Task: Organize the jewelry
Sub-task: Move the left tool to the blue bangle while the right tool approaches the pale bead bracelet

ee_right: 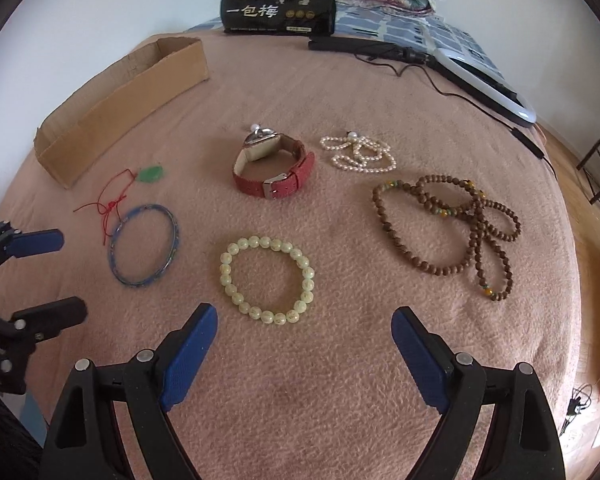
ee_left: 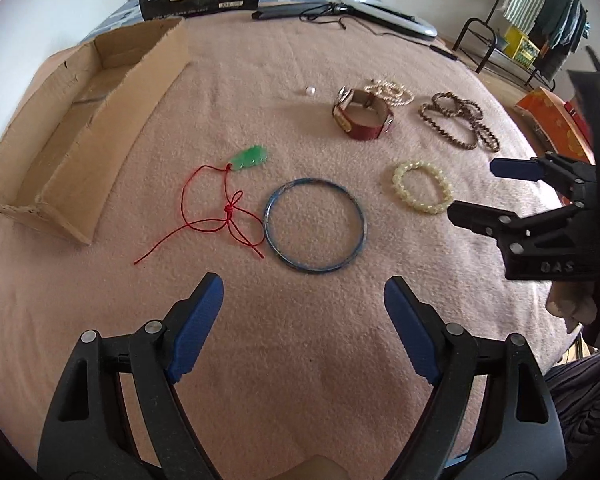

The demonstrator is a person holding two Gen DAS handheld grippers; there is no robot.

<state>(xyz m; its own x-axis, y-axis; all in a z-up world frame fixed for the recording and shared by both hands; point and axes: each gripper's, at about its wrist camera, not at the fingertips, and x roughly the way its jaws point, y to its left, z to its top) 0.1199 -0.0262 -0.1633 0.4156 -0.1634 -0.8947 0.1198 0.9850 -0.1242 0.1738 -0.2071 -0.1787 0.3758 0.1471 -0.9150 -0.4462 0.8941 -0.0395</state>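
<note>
A: Where does the left wrist camera look from?

B: Low over the pink blanket-covered bed, facing forward along its own left hand-held gripper. The thin blue ring bangle lies just ahead at twelve o'clock; the long open brown cardboard tray runs off at ten.

A: And the right one?

B: Same height, same heading, set further right. The pale yellow-green beaded bracelet is closest, at twelve.

A: What do they share?

B: Nearly the whole bed: bangle, bracelet, tray. Each sees the other: right hand-held gripper at three, left hand-held gripper at nine.
</note>
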